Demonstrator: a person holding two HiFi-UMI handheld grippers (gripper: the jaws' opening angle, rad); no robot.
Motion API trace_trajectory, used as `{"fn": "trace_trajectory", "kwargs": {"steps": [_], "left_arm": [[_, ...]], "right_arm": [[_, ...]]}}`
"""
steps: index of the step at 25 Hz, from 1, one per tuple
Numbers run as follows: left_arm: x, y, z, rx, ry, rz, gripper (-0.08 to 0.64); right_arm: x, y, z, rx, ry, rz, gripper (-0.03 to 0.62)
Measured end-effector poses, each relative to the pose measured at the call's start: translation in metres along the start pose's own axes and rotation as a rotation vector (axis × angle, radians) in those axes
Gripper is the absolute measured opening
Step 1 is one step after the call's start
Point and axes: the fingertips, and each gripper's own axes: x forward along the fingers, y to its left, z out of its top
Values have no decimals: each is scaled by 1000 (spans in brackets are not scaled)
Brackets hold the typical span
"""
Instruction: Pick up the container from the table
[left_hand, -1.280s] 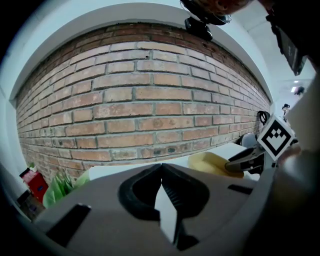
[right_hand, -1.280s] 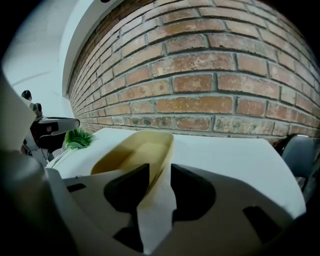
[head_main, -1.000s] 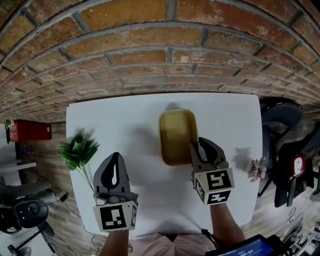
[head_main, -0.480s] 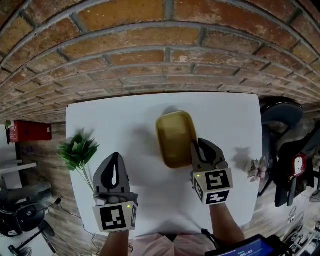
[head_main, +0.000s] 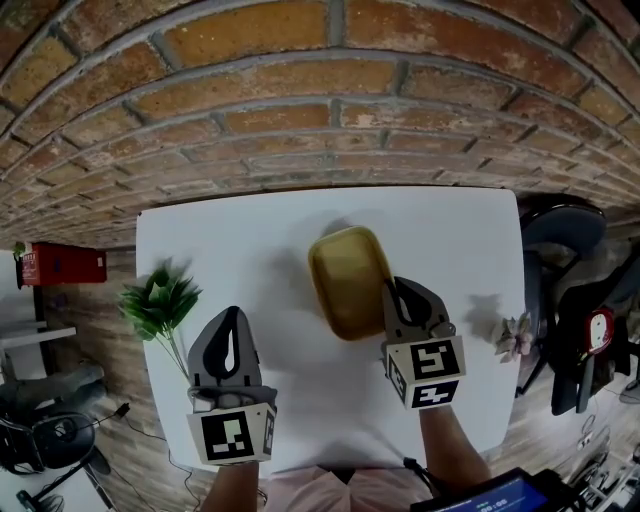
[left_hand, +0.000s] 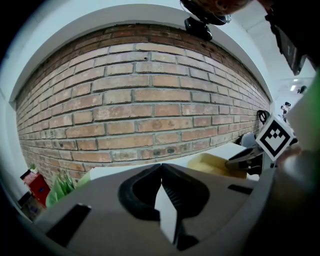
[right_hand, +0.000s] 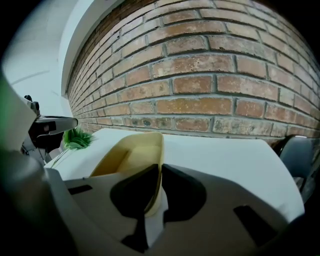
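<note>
A yellow rectangular container (head_main: 345, 280) lies in the middle of the white table (head_main: 250, 240), turned slightly askew. My right gripper (head_main: 392, 290) is at its near right corner. Its jaws are closing with the container's thin side wall (right_hand: 150, 155) pinched between them (right_hand: 159, 167). My left gripper (head_main: 230, 318) hovers over the near left part of the table, well left of the container, shut with nothing in it (left_hand: 161, 167). The container (left_hand: 212, 164) shows to the right in the left gripper view.
A green plant sprig (head_main: 158, 300) lies at the table's left edge. A brick wall (head_main: 330, 110) rises behind the table. A small pale flower (head_main: 515, 338) and dark chairs (head_main: 565, 235) stand to the right, a red object (head_main: 60, 265) to the left.
The right jaws have closed in on the container's wall. The container has swung, its far end shifting left. Neither hand has moved.
</note>
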Motion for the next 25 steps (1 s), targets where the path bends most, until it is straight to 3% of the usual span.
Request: {"fn": "trace_trajectory", "kwargs": {"steps": [3,7,25], "left_arm": [[-2,1,1,18,-5,-3,9],[-4,0,7,-33,-15,12,9],[-30,-2,34,-12,-82,14,9]], "right_arm": [[-1,1,1,0,-4,1,23],[-3,4,5,-3,-14,6,20],[-34,18,39,-28,-109,11,17]]}}
